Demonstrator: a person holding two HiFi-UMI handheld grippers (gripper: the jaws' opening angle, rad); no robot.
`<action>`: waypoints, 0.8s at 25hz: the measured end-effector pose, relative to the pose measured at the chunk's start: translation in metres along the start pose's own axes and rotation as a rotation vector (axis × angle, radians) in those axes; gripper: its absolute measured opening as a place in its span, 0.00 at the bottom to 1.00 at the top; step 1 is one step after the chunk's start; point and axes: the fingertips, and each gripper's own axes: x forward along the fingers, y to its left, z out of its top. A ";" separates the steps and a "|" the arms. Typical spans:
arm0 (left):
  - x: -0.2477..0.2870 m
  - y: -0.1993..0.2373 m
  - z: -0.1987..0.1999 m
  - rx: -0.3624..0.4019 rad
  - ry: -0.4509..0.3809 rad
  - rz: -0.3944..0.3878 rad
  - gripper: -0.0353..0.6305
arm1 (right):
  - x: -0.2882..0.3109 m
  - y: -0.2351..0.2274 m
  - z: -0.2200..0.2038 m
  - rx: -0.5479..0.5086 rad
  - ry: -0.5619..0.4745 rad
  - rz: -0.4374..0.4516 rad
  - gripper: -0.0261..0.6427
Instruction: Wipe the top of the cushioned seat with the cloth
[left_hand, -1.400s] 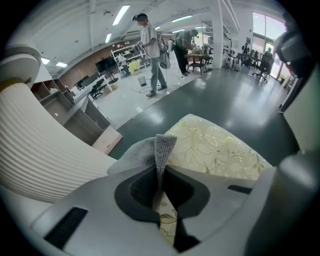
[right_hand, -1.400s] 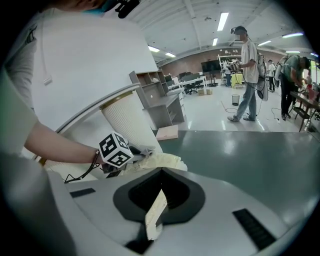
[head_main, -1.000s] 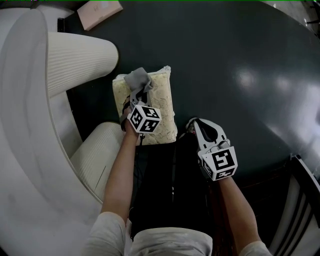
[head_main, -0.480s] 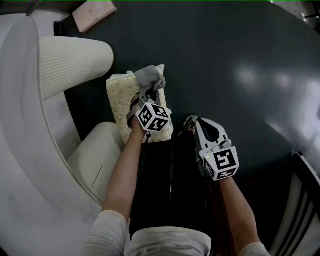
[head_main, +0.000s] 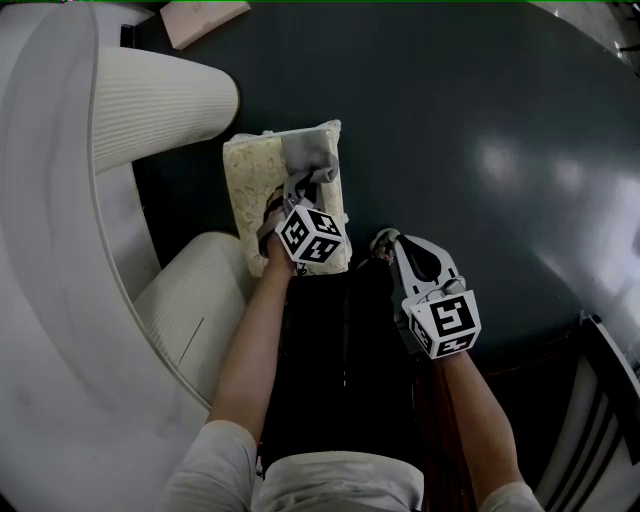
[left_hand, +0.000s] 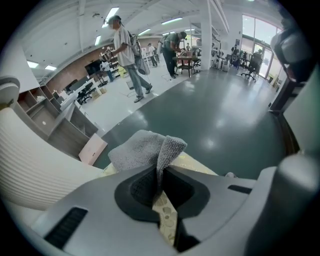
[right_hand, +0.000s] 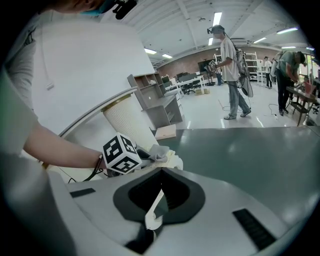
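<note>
1. While the grey cloth (head_main: 312, 152) lies on the cushioned seat (head_main: 255, 190), we hold a fold of it clamped between the jaws of our left gripper (head_main: 300, 185).
2. The cloth sits at the seat's far right corner, touching the patterned cream top.
3. Our right gripper (head_main: 383, 241) hangs just beside the seat's near right corner, over the dark floor (head_main: 480, 100). Its jaws are together, and we cannot identify the pale sliver in their gap.
4. Ribbed white furniture (head_main: 150, 105) stands to the seat's left.

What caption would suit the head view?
Left gripper holds a grey cloth on the cushioned seat; right gripper hovers beside it.
</note>
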 end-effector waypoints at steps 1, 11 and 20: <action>-0.003 0.004 -0.006 -0.011 0.004 0.008 0.09 | 0.002 0.005 0.000 -0.007 0.001 0.007 0.05; -0.025 0.041 -0.067 -0.109 0.040 0.075 0.09 | 0.023 0.053 0.002 -0.053 0.019 0.075 0.05; -0.046 0.067 -0.124 -0.188 0.081 0.141 0.09 | 0.043 0.093 0.004 -0.083 0.029 0.097 0.05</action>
